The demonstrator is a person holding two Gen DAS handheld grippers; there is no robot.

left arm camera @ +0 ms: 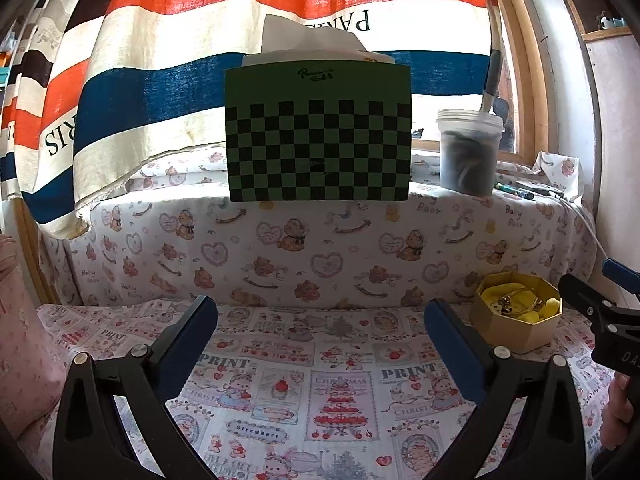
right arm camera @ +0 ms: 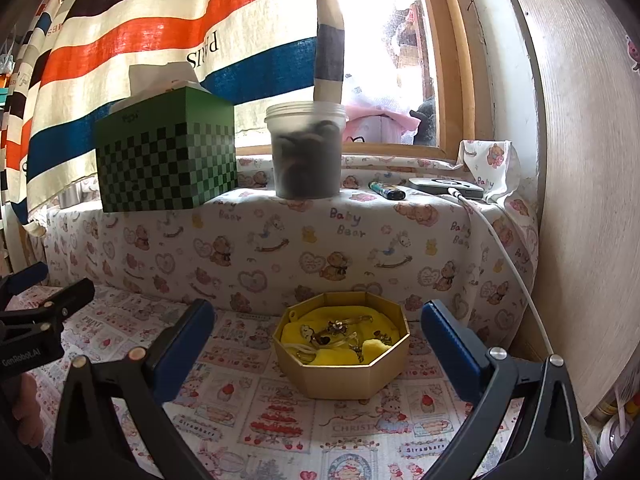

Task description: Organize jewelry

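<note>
A gold octagonal box (right arm camera: 344, 380) stands open on the printed cloth, lined with yellow fabric. Gold jewelry (right arm camera: 334, 334) lies tangled inside it. My right gripper (right arm camera: 318, 344) is open, its blue-padded fingers standing either side of the box, a little in front of it. In the left wrist view the same box (left arm camera: 516, 330) sits at the right, beyond the right finger. My left gripper (left arm camera: 320, 340) is open over bare cloth with nothing between its fingers. The right gripper's body (left arm camera: 600, 316) shows at that view's right edge.
A cloth-covered ledge (right arm camera: 280, 216) rises behind the box. On it stand a green checkered tissue box (right arm camera: 166, 156), a plastic tub (right arm camera: 306, 152), a lighter (right arm camera: 386, 190) and a charging device (right arm camera: 446, 188) with a white cable. A wall panel (right arm camera: 592, 184) closes the right side.
</note>
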